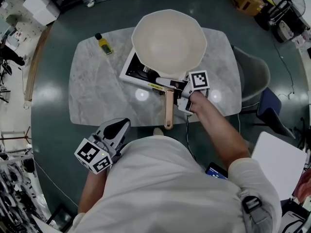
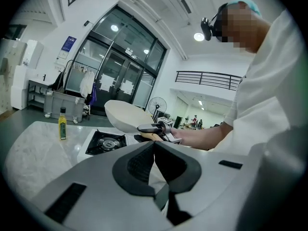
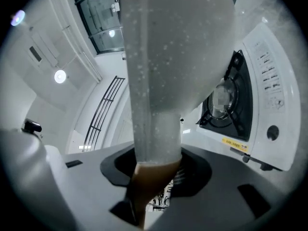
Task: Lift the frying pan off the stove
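Right tool [image 1: 166,84] clamped on the wooden handle of the frying pan [image 1: 169,42] — pan held clear above the stove [image 1: 135,71] on the marble surface [image 1: 97,98], left tool [image 1: 118,126] jaws together, empty, beside the person's torso.

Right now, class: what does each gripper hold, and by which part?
The right gripper holds the pan by its wooden handle, close to where it joins the pan. The left gripper holds nothing.

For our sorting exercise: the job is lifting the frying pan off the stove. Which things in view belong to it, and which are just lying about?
Job: frying pan, stove, right gripper clamping the handle.
Lying about: yellow bottle, chair, idle left gripper.
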### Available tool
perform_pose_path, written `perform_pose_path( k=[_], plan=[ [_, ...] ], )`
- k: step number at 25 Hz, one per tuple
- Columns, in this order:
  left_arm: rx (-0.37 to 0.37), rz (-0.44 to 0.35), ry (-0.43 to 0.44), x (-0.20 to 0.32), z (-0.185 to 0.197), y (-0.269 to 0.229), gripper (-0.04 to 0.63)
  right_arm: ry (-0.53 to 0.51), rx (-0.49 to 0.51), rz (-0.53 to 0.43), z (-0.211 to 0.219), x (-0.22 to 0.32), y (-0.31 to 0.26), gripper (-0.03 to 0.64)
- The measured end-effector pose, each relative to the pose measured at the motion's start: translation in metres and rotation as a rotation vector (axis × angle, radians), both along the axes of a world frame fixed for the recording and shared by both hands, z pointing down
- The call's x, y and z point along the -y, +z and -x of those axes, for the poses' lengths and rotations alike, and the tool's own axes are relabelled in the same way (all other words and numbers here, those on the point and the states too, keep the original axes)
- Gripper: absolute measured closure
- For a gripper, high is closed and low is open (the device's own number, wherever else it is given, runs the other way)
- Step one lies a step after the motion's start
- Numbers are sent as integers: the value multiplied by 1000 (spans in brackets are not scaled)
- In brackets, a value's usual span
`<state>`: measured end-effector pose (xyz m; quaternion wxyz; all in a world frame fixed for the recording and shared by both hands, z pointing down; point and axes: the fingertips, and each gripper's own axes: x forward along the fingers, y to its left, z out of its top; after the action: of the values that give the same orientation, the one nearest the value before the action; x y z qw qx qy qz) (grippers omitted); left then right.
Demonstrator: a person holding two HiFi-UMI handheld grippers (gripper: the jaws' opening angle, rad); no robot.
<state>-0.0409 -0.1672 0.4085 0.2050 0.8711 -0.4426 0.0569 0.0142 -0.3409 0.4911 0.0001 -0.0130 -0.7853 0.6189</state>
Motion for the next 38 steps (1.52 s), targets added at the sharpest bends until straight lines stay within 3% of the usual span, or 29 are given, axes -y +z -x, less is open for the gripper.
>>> perform_pose_path(
  k=[15, 22, 31, 38],
  plan=[
    [-12, -12, 167, 17, -43, 3, 575, 270, -63, 18, -152, 35, 7, 439],
    [15, 1, 193, 24, -57, 1, 575, 387, -72, 42, -217, 61, 23, 437],
    [54, 44, 171, 28, -47, 4, 575, 491, -85, 89, -260, 93, 68, 433],
    [73, 62, 158, 35, -38, 9, 575, 522, -59, 107, -264, 115, 98, 433]
  ],
)
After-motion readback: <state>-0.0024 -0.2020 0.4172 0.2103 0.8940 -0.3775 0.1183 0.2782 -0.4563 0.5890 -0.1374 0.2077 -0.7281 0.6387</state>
